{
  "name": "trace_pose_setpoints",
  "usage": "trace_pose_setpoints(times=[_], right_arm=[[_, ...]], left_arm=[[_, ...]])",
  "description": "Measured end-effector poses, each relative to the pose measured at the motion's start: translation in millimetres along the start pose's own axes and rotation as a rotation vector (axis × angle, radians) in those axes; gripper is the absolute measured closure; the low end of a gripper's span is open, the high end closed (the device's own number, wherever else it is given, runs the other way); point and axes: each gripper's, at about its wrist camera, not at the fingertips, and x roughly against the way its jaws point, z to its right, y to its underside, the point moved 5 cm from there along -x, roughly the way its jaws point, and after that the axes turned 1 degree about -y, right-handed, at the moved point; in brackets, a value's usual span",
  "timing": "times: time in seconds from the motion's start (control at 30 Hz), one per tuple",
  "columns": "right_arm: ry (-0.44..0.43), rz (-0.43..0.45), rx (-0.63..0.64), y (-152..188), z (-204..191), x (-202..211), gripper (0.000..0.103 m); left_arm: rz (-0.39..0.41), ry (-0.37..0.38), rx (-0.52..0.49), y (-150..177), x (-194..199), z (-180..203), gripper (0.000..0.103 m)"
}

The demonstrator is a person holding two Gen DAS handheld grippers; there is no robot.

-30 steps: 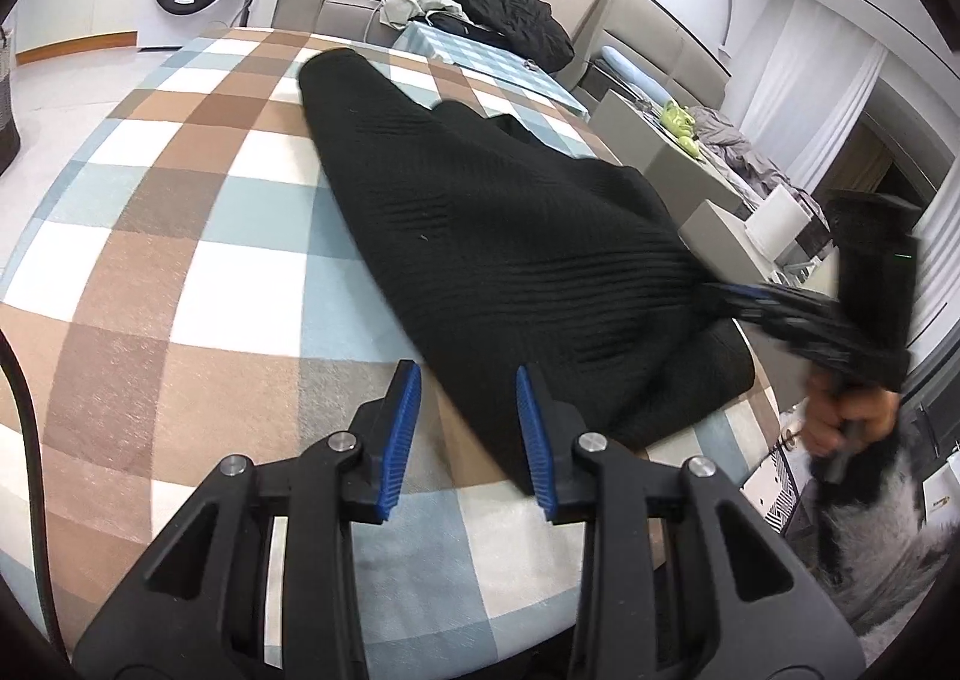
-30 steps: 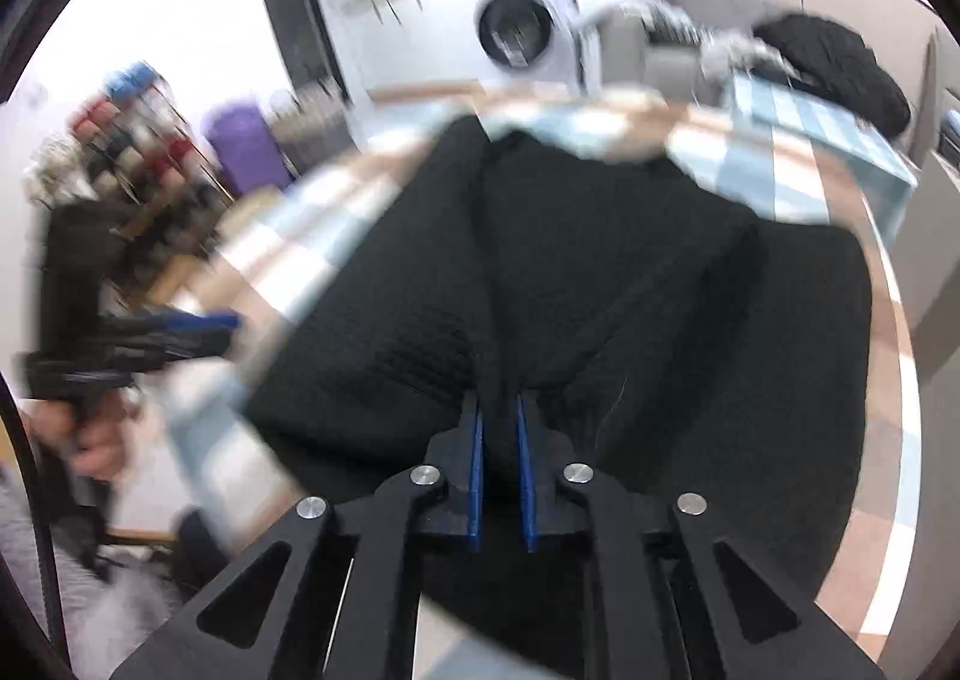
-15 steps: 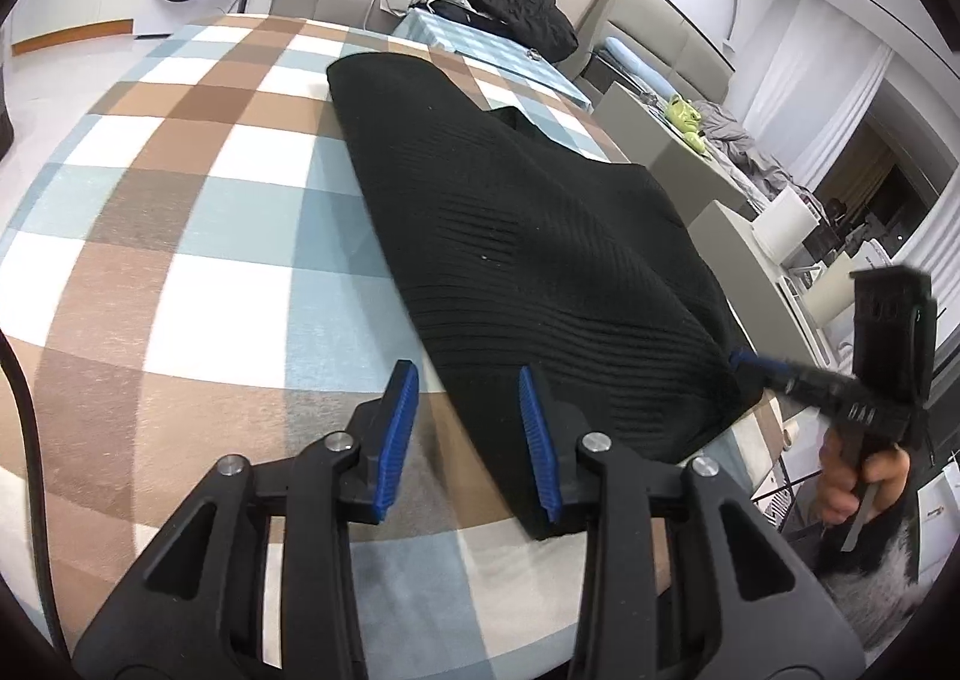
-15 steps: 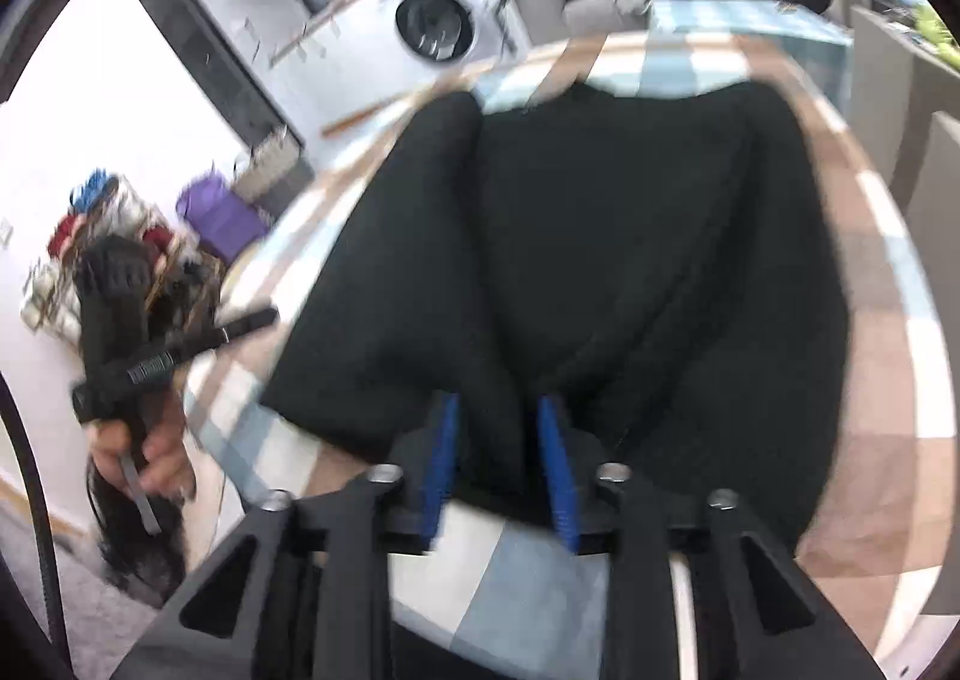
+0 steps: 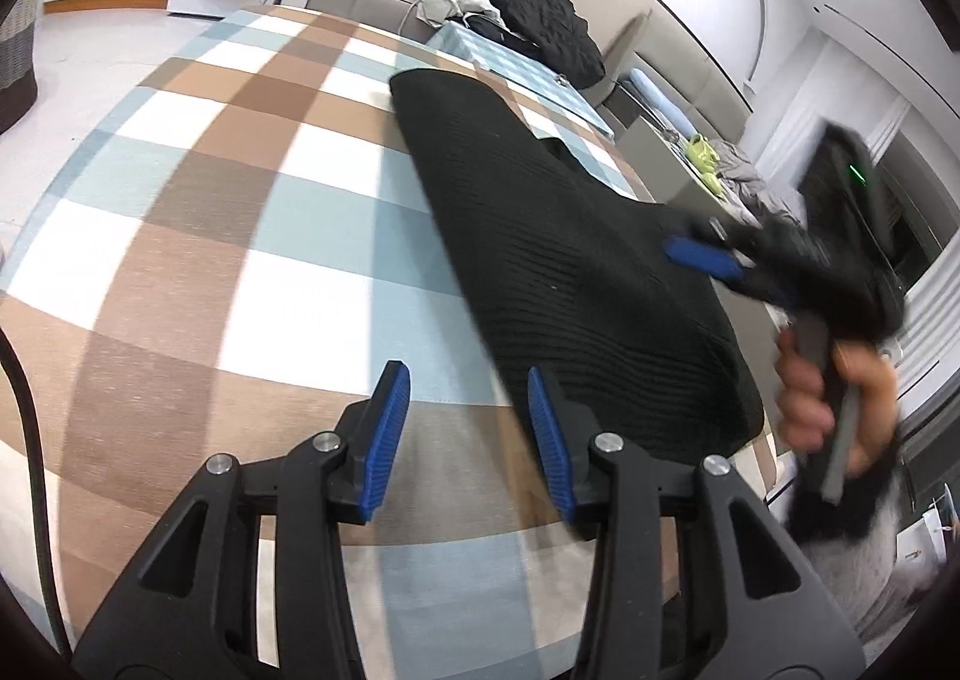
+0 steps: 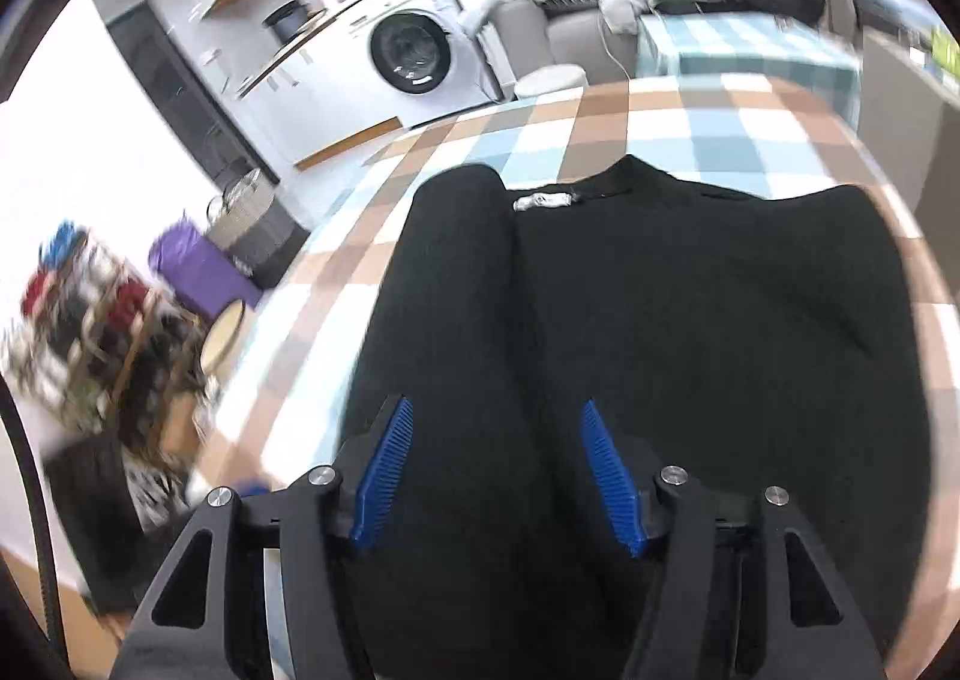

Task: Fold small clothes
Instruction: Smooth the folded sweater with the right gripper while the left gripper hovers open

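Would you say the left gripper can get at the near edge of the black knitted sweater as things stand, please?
Probably yes. The left gripper is open with nothing between its fingers, the black knitted sweater lies flat on the checked tablecloth right beside its right finger, and nothing lies between them.

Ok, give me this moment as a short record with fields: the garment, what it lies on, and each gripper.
garment: black knit sweater, lying flat, one sleeve folded over the body
surface: checked tablecloth
left gripper: open over bare cloth at the sweater's edge, jaws just widened, nothing between them
right gripper: open above the sweater, jaws just opened, gripping nothing
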Motion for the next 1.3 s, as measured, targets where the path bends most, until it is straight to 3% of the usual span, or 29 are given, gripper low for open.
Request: trace_pose_setpoints(times=[0.13,0.2,0.27,0.33,0.4,0.43,0.53,0.6,0.77,0.83,0.87,0.93,1.03,1.13,1.2,1.23,1.3], right_arm=[[-0.019,-0.059,-0.055,-37,0,-53,0.046],[-0.044,-0.09,-0.075,-48,0,-76,0.063],[-0.035,-0.109,-0.047,-52,-5,-88,0.09],[-0.035,-0.069,0.01,-55,-20,-76,0.095],[-0.072,0.065,0.134,-58,-52,-31,0.095],[-0.052,0.12,0.184,-56,-62,-10,0.095],[0.165,0.203,0.191,-51,-58,35,0.095],[0.321,0.178,0.159,-45,-32,38,0.095],[0.457,0.029,0.027,-33,48,2,0.095],[0.363,0.013,-0.037,-26,65,0,0.091],[0.262,0.011,-0.079,-22,74,2,0.079],[0.186,0.017,-0.137,-19,84,4,0.066],[0.059,0.033,-0.166,-20,91,4,0.063],[0.022,0.02,-0.208,-32,100,-13,0.062],[0.022,-0.013,-0.221,-38,102,-28,0.072],[0.027,-0.011,-0.206,-39,98,-29,0.095],[0.042,0.068,-0.098,-45,75,-6,0.095]], left_arm=[[0.016,0.0,0.01,-4,7,-12,0.066],[0.021,-0.007,0.01,-6,10,-16,0.066],[0.024,-0.003,0.011,-8,11,-19,0.066],[0.028,-0.005,0.01,-11,13,-20,0.066],[0.032,-0.006,0.005,-14,14,-20,0.066],[0.036,-0.005,0.001,-16,14,-19,0.066],[0.036,0.004,-0.006,-21,10,-14,0.066],[0.029,0.006,-0.012,-23,4,-8,0.066],[0.0,-0.006,-0.044,-23,-11,11,0.066],[-0.009,-0.003,-0.057,-21,-14,17,0.066],[-0.013,-0.006,-0.06,-21,-16,20,0.066],[-0.023,-0.002,-0.067,-21,-20,25,0.066],[-0.039,0.014,-0.082,-21,-27,37,0.066],[-0.052,0.015,-0.101,-21,-34,48,0.066],[-0.055,0.014,-0.111,-22,-35,55,0.066],[-0.053,0.014,-0.115,-23,-34,56,0.066],[-0.043,0.013,-0.128,-26,-30,61,0.066]])
